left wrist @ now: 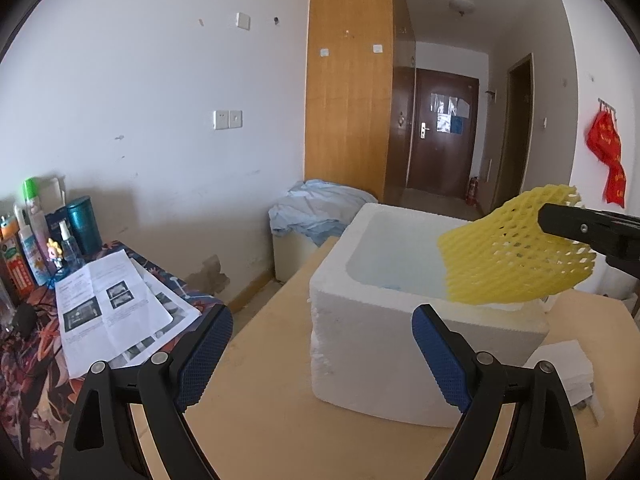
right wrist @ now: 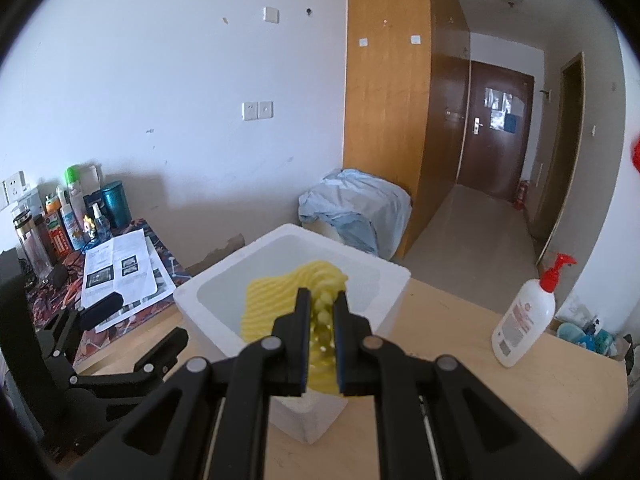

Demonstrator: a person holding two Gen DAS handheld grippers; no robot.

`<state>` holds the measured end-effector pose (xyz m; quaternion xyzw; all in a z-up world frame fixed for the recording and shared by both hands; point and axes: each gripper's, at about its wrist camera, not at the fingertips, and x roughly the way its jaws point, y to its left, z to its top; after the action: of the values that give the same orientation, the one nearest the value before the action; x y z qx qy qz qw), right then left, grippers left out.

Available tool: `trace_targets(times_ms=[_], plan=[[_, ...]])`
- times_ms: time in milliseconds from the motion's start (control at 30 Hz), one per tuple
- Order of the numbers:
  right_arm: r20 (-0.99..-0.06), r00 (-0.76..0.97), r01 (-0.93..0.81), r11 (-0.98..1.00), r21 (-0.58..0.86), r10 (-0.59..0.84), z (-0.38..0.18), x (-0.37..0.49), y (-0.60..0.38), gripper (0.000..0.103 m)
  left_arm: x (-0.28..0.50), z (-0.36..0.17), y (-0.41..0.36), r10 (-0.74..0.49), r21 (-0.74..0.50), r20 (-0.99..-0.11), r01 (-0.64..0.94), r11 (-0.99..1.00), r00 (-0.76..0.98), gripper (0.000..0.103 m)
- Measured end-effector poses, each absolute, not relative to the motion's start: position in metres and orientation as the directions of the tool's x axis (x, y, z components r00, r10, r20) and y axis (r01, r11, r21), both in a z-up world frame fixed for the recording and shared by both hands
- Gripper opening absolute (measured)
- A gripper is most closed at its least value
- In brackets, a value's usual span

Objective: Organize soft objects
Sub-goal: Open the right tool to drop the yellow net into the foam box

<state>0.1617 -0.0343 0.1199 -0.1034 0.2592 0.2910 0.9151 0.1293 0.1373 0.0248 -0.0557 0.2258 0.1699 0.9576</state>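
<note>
Item: yellow net [left wrist: 516, 248], foam mesh sleeve, open diamond weave, springy and light. You are pinching it at one end in the right gripper [right wrist: 323, 320], jaws clamped tight on it, and it is hanging over the open top of the box [left wrist: 400, 344], its lower edge about level with the near rim.

Item: box, white foam, thick-walled, crumbly along its near corner; it is sitting on the table [left wrist: 256, 432] (pale wood, smooth).

Item: left gripper [left wrist: 322, 344], blue textured pads, standing wide apart with nothing between them, just before the box.

Handling: you are best lowering the net well inside the walls before letting go, since so light a piece may spring back or catch on the rim. Keep the left gripper ready to steady the box.
</note>
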Motion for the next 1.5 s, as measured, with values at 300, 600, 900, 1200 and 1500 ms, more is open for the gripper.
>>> trace_targets(times_ms=[300, 600, 900, 1200, 1500], plan=[[-0.551, 0.680, -0.599, 0.800, -0.038, 0.483, 0.113, 0.173, -0.019, 0.013, 0.132, 0.023, 0.140, 0.295, -0.038, -0.458, -0.351, 0.936, 0.838, 0.091], [-0.595, 0.650, -0.580, 0.814, 0.011, 0.472, 0.093, 0.195, -0.015, 0.013, 0.132, 0.018, 0.149, 0.311, -0.039, -0.467, -0.371, 0.928, 0.828, 0.091], [-0.587, 0.658, -0.575, 0.818, 0.014, 0.472, 0.091, 0.191, -0.014, 0.067, 0.134, 0.012, 0.155, 0.313, -0.043, -0.485, -0.379, 0.924, 0.817, 0.091], [-0.560, 0.676, -0.568, 0.823, 0.018, 0.478, 0.096, 0.187, -0.020, 0.080, 0.135, 0.012, 0.158, 0.314, -0.048, -0.481, -0.382, 0.923, 0.819, 0.091], [-0.554, 0.687, -0.555, 0.832, 0.018, 0.470, 0.100, 0.178, -0.028, 0.080, 0.133, 0.013, 0.152, 0.300, -0.049, -0.475, -0.365, 0.930, 0.827, 0.091]])
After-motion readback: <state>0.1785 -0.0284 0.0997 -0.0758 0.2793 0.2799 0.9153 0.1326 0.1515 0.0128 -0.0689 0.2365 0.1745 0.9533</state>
